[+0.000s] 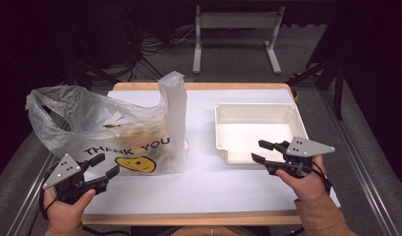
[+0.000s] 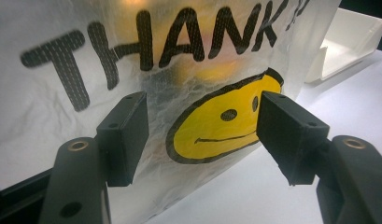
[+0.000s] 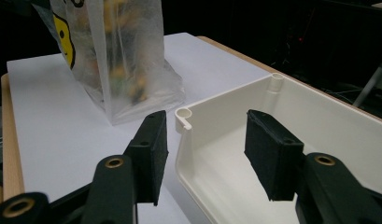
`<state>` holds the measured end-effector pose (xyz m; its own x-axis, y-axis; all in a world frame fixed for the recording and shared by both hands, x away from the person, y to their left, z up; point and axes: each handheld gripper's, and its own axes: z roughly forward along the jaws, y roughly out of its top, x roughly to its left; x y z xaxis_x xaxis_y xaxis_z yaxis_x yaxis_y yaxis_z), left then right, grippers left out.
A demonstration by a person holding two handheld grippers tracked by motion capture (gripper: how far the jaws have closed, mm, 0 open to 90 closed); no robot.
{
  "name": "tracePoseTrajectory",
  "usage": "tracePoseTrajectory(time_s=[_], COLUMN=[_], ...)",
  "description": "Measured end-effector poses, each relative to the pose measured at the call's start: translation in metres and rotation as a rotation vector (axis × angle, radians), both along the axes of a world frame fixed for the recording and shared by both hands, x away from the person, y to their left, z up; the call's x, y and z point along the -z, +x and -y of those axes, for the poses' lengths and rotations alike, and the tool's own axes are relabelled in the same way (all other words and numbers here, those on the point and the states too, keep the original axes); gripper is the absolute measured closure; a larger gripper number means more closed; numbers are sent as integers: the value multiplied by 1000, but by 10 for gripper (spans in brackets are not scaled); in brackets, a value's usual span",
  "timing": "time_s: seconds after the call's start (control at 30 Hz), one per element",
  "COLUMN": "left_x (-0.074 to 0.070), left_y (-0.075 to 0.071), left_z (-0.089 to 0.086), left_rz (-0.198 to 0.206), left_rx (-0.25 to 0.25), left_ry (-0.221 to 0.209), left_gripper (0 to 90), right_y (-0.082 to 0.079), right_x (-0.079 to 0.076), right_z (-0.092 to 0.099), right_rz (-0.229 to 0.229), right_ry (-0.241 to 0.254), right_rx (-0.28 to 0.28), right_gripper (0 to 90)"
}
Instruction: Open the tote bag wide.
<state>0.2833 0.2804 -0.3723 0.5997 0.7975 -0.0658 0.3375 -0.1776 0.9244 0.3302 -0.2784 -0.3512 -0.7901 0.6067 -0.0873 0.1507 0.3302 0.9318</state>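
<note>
A thin, translucent plastic bag [image 1: 110, 130] stands on the left half of the white-topped table [image 1: 203, 182], its crinkled film printed with black "THANK YOU" lettering and a yellow smiley face [image 2: 216, 126], and something yellow-orange shows dimly through the wall. One handle loop sags out past the table's left edge; the other [image 1: 173, 98] stands up tall toward the back edge. The left gripper [image 1: 102, 167] sits near the front-left corner, pointing up and inward at the printed face of the bag; in the left gripper view its black jaws stand apart with the smiley framed between them, very close to the film, though I cannot tell whether a pad brushes it, and nothing is pinched. So the bag lies straight ahead of that gripper, its broad side square to it, and the left hand is plainly the nearer one. Over by the right edge lies a shallow off-white plastic tray [image 1: 292, 115], hard and smooth, with rounded corner posts, and empty as far as I can see. The right gripper [image 1: 261, 151] hovers at the tray's near corner, jaws likewise apart and holding nothing; in the right gripper view the tray's corner wall sits between the pads untouched. I'd judge the bag gets handled first, from the left.
</note>
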Motion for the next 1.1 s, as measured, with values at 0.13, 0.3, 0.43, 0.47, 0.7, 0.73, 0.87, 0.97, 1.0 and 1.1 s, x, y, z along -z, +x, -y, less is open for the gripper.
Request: tracePoseTrajectory(time_s=[0.13, 0.3, 0.43, 0.47, 0.7, 0.73, 0.87, 0.97, 1.0, 1.1], left_x=[-2, -14, -19, -20, -21, -22, -22, -23, -23, -25], left_y=[-1, -1, -1, -1, 1, 0, -1, -2, -3, -5], left_z=[-3, -10, -12, -12, -17, -18, -22, -27, -28, -31], left_rz=[4, 1, 13, 12, 9, 9, 8, 11, 12, 25], left_rx=[-8, -22, -37, -39, -53, -54, -61, -72, -74, -96], left_ry=[-7, -11, 5, 6, 4, 7, -16, -15, -22, -14], left_gripper=[349, 343, 343, 343, 338, 337, 333, 331, 331, 330], right_y=[-1, 1, 2, 2, 2, 3, 5, 5, 5, 7], right_x=[-2, -4, -7, -9, -18, -19, -22, -24, -24, -27], right_z=[-3, -9, -17, -19, -39, -41, -50, -57, -59, -66], right_rz=[0, -36, -35, -32, -21, -20, -54, -44, -39, -30], right_ry=[7, 30, 25, 29, 29, 27, 109, 122, 116, 109], right_rx=[-8, -46, -60, -62, -114, -118, -162, -175, -168, -160], right_gripper=[498, 486, 489, 490, 493, 493, 493, 493, 493, 493])
